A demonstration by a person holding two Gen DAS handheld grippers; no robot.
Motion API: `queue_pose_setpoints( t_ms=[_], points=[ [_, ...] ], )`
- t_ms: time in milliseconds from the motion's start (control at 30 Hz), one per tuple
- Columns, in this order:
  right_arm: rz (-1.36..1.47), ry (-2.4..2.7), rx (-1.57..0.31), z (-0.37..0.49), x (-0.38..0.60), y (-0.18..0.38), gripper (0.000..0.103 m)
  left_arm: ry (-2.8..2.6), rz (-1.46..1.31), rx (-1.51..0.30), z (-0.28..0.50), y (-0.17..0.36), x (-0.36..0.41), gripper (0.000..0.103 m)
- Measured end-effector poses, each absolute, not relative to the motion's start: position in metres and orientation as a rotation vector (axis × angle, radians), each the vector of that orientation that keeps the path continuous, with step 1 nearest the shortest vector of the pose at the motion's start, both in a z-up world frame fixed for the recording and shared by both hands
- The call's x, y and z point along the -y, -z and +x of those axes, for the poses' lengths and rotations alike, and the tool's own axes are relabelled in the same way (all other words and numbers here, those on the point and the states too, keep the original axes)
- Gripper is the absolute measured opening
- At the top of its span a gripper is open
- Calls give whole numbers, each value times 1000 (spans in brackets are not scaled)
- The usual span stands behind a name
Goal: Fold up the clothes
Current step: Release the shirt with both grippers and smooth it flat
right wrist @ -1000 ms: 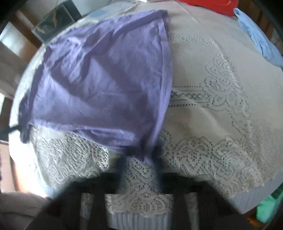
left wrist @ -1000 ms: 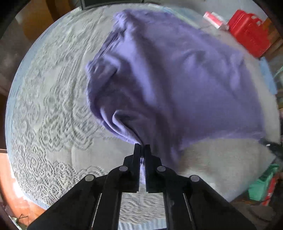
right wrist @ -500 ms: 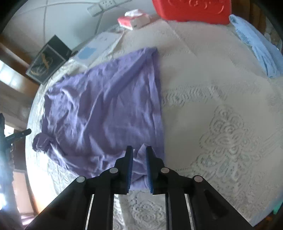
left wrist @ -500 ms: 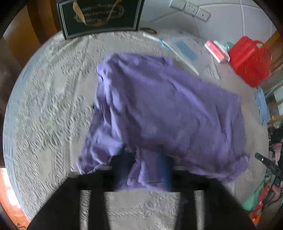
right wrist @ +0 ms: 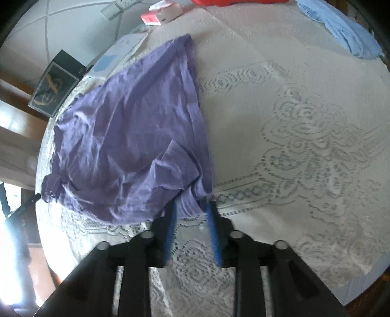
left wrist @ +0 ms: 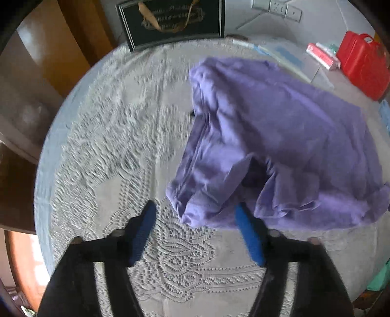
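A purple garment (left wrist: 280,136) lies rumpled and partly doubled over on the lace tablecloth (left wrist: 109,146). My left gripper (left wrist: 195,207) hangs just above the garment's near-left corner. Its jaws stand apart and are closing, and the bunched hem sits between the fingertips without either pad pressing on it. In the right wrist view the garment (right wrist: 131,136) spreads up and to the left. My right gripper (right wrist: 190,204) has its jaws opening around the near-right corner, which hangs loose between the blue pads (right wrist: 213,231).
A black box (left wrist: 175,19) stands at the table's far edge. Further right are a flat white-and-blue packet (left wrist: 285,56), a tissue pack (left wrist: 321,54) and a red basket (left wrist: 360,63). A light blue cloth (right wrist: 346,34) lies at far right. Bare lace (right wrist: 292,146) stretches right of the garment.
A second ago both grippers were shut on the garment's corners and held it up. Both have since let go and drawn back, and the garment has dropped onto the table.
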State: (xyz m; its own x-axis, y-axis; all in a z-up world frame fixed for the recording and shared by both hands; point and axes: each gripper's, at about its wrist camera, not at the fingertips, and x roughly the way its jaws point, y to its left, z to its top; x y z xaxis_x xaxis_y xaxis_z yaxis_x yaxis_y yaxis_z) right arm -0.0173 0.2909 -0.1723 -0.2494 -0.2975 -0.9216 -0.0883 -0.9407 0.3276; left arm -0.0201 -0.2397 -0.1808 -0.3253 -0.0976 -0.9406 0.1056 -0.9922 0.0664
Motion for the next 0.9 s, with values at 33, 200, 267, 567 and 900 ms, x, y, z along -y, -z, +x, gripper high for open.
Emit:
queue_pose_setpoints(
  t_ms=[33, 200, 267, 567, 900],
  points=[
    [1836, 2332, 460, -19, -286, 177, 40, 2443, 1767, -6, -23, 188, 240, 22],
    [1956, 2355, 393, -21, -287, 184, 4, 2298, 1751, -43, -21, 201, 270, 18],
    [1971, 2418, 379, -18, -298, 177, 4, 2331, 1720, -55, -13, 187, 277, 17],
    [1592, 2276, 146, -19, -203, 107, 13, 2485, 1792, -173, 0, 155, 264, 18],
    [1611, 1858, 142, -36, -6, 163, 14, 2581, 2108, 101, -49, 202, 226, 18]
  ],
)
